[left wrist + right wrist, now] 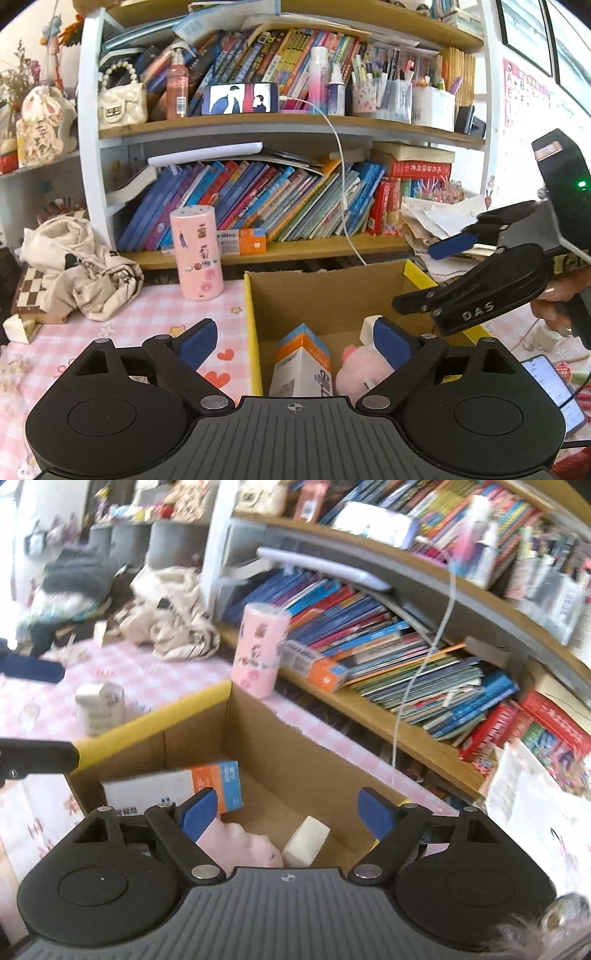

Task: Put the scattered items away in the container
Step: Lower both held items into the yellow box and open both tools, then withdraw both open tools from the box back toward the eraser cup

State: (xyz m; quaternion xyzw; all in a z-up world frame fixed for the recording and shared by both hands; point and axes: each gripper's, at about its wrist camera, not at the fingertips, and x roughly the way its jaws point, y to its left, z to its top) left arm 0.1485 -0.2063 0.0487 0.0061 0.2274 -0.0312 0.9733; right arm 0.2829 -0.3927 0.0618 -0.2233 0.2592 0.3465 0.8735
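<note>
An open cardboard box with a yellow rim (pixel 253 325) stands on the pink checked tablecloth. Inside lie an orange, blue and white carton (pixel 303 362), a pink plush toy (pixel 354 365) and a white block (pixel 369 326). My left gripper (pixel 295 332) hangs open over the box's near left side, nothing between its blue pads. My right gripper (pixel 417 275) reaches in from the right above the box, open and empty. In the right wrist view the right gripper (pixel 288 801) stands open above the box (pixel 295 746), over the carton (pixel 210 781), plush (pixel 255 845) and block (pixel 306 840).
A pink stickered cylinder (pixel 197 254) stands just behind the box's left corner. A small white pack (pixel 99 705) sits on the cloth left of the box. Crumpled cream cloth (pixel 81 266), a packed bookshelf (pixel 258 206), a hanging white cable (pixel 343 192) and a phone (pixel 554 391) surround it.
</note>
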